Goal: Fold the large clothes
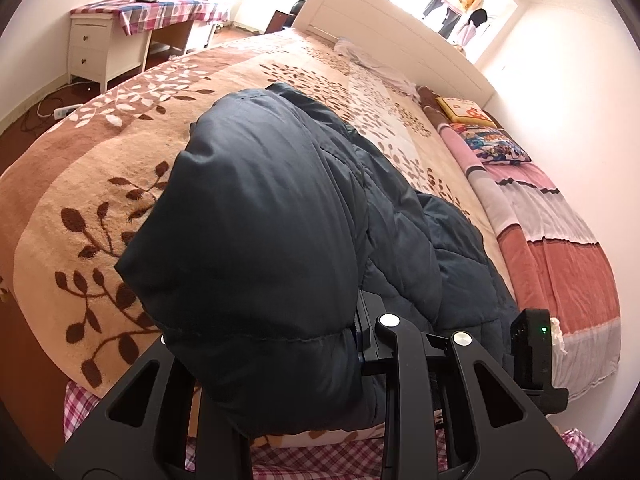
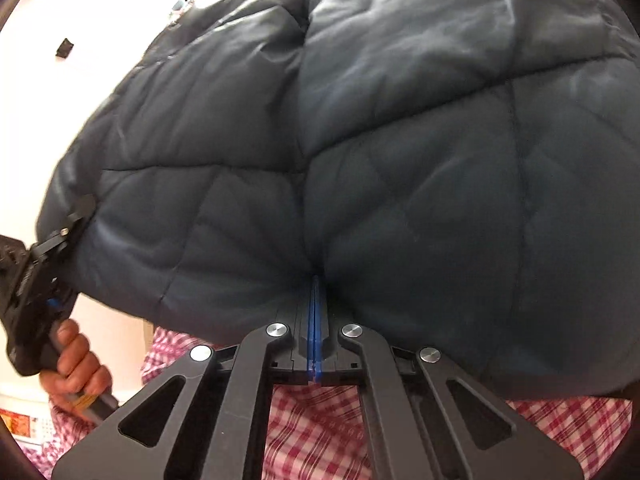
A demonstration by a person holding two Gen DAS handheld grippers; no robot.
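A dark navy quilted puffer jacket (image 1: 264, 240) lies bunched on the bed's brown leaf-patterned blanket (image 1: 100, 168). It fills most of the right wrist view (image 2: 380, 140). My left gripper (image 1: 356, 336) is shut on the jacket's near edge, and padded fabric bulges over its fingers and hides the tips. My right gripper (image 2: 316, 280) is shut on the jacket's edge, its blue pads (image 2: 312, 320) pressed together with the tips buried in a fold. The left gripper also shows at the left of the right wrist view (image 2: 76, 216), held by a hand and clamped on the jacket's side.
A pink and red striped quilt (image 1: 552, 248) and cushions (image 1: 492, 144) lie along the bed's right side by the wall. The white headboard (image 1: 400, 28) is at the far end. A white drawer desk (image 1: 104, 40) stands far left. A red checked sheet (image 2: 312, 432) lies under the grippers.
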